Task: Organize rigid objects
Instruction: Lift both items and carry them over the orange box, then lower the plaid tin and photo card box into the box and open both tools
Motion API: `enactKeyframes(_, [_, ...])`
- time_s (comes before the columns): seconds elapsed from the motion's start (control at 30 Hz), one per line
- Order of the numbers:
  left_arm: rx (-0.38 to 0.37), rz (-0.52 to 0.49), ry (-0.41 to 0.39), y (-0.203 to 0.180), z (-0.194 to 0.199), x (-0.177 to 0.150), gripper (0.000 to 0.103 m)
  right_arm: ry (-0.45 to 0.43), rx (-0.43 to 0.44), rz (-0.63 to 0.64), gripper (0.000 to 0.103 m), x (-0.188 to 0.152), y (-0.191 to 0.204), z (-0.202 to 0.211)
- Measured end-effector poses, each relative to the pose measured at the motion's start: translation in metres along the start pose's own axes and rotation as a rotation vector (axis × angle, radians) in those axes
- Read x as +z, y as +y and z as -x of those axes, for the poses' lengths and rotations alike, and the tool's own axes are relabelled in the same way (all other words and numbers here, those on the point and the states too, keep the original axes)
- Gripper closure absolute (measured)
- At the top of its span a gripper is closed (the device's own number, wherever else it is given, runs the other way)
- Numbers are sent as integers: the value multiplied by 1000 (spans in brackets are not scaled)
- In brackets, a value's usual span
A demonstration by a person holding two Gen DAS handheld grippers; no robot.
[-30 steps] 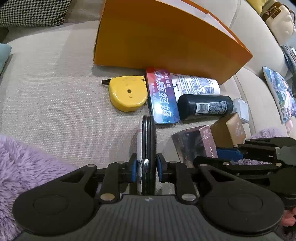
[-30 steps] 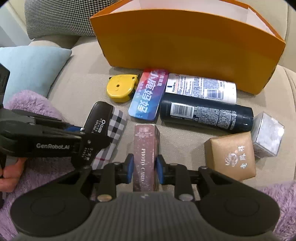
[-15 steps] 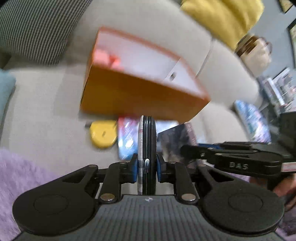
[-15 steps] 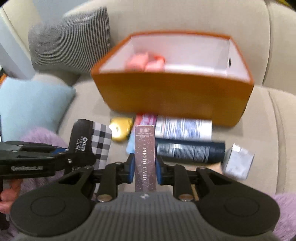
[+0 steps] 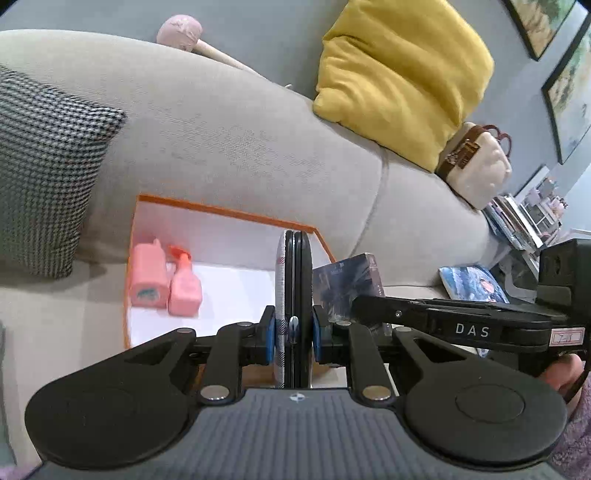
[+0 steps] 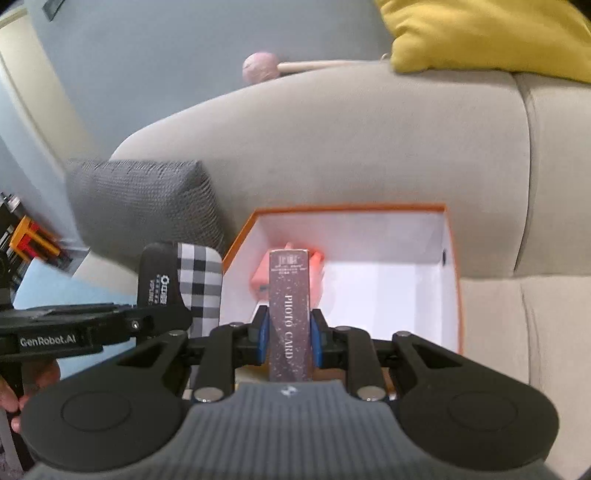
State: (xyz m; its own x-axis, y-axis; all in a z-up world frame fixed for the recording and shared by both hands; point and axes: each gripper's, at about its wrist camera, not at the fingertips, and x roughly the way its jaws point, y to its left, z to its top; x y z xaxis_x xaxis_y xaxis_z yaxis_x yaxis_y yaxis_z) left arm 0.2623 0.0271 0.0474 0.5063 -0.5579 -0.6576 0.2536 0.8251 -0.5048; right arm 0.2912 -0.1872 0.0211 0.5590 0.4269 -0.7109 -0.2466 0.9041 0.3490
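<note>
A big beige sofa (image 5: 229,140) fills both views, with a grey wall behind it. An orange box (image 6: 452,258) with white inside walls sits on the sofa seat, right up against the back cushion.

The left gripper (image 5: 293,332) is clamped tight on a thin black case (image 5: 297,280) with a checked side. The case stands on its edge between the blue pads. In the right wrist view the same case shows its flat face, black on one half and black-and-white squares on the other. It is held up in the air in front of the box opening.

The right gripper (image 6: 288,339) squeezes a dark, tall photo card box (image 6: 289,310) (the words PHOTO CARD run down its narrow side). It sticks up between the pads, also in the air in front of the orange box. The two grippers are side by side, near each other.

Inside the orange box, in the left corner, lie a pink bottle (image 5: 147,275) and a pink spray bottle (image 5: 184,291), touching each other. The rest of the box floor is bare white.

A black-and-white checked cushion (image 5: 40,177) leans on the sofa to the left of the box. A yellow cushion (image 5: 402,74) sits on top of the sofa back. A cream bag (image 5: 476,162) with brown straps sits beside it. A pink round thing on a wooden stick (image 5: 181,31) lies on the sofa top.
</note>
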Motion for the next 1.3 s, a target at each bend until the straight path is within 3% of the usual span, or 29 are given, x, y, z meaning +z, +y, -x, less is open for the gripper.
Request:
enactKeyframes(0.23, [-10,34,86,16,-64,26,82,75,-77,-19,80,25,-28,-59])
enactKeyframes(0.37, [-25,96,153,30,-99,34,82,140,-109,-41,80,27,-49,-94])
enactKeyframes(0.5, [-8,90,235,43,-130,41,82,195,-134,-83,80,26,-68,-122])
enactKeyframes(0.87, [50,199,369,76,-201,53,82,255,-120,-126,80,35,-86,-175])
enactKeyframes(1.03, [99,212,418,89,-225,56,82,276,-118,-149,80,39,-89,-202])
enactKeyframes(1.3, [106,235,451,99,-240,47,81,298,-117,-169,80,32,-90,-215])
